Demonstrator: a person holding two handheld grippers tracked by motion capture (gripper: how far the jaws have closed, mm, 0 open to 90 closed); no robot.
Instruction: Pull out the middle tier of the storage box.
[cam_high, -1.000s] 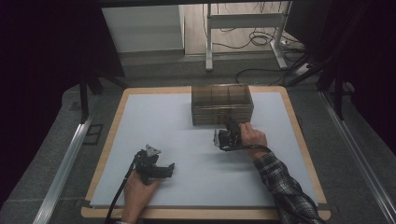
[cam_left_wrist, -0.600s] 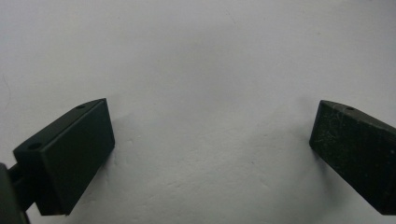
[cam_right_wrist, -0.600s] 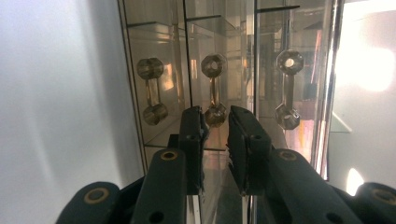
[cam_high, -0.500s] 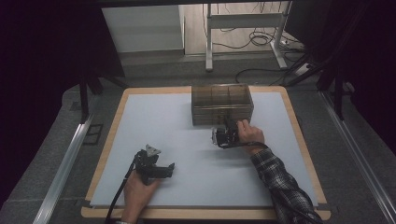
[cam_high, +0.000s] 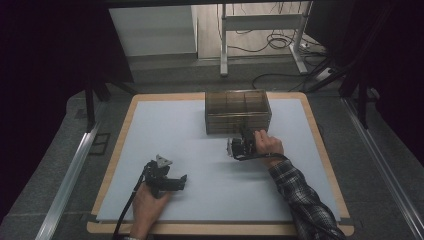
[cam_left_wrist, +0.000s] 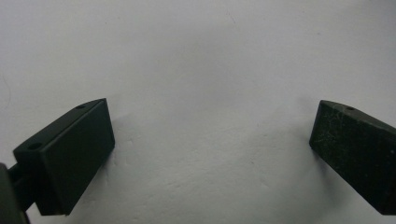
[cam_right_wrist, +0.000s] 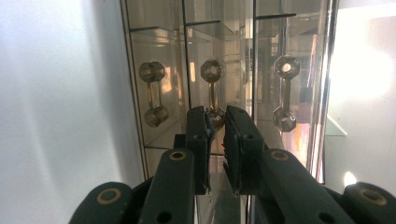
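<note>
Here the right gripper (cam_right_wrist: 215, 122) has just been closing, and its fingers (cam_right_wrist: 198, 135) now clamp the middle handle (cam_right_wrist: 213, 88) of the drawer box (cam_high: 238, 111) at the far side of the bench (cam_high: 200, 150); pulling remains; the drawers look shut; the left gripper (cam_left_wrist: 210, 149) has its fingers apart over bare bench; no writing is readable.

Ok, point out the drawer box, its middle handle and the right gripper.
Drawer box (cam_high: 238, 104), high view: on its clear top panel.
Middle handle (cam_right_wrist: 213, 70), right gripper view: on its upper knob.
Right gripper (cam_right_wrist: 217, 125), right gripper view: midway between its fingertips, closed on the handle.
</note>
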